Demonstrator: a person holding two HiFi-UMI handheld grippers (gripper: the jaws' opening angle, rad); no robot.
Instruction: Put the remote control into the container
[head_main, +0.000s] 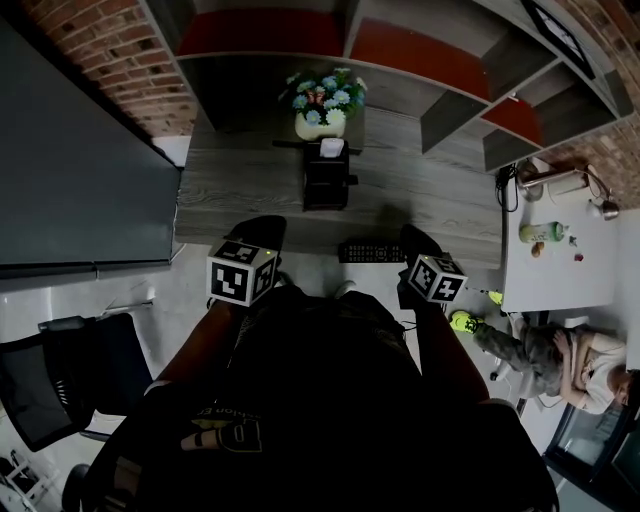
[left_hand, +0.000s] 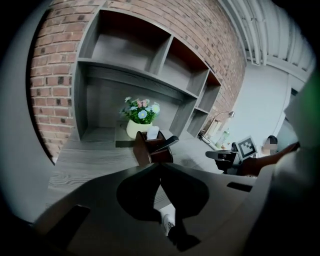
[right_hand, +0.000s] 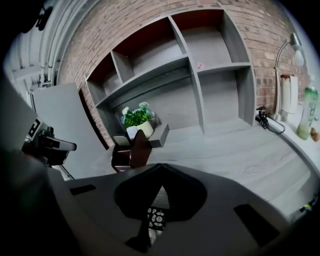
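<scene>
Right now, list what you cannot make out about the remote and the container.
Remote control: right gripper view, mostly covered by the right gripper; head view, too small for buttons.
Container: inside too dark in head view, walled off in both gripper views.
White item in it: too small to identify.

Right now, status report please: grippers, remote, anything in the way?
Left gripper shut, empty; right gripper the same. Remote flat at desk's near edge, by right gripper. Container farther back, nothing between them.
</scene>
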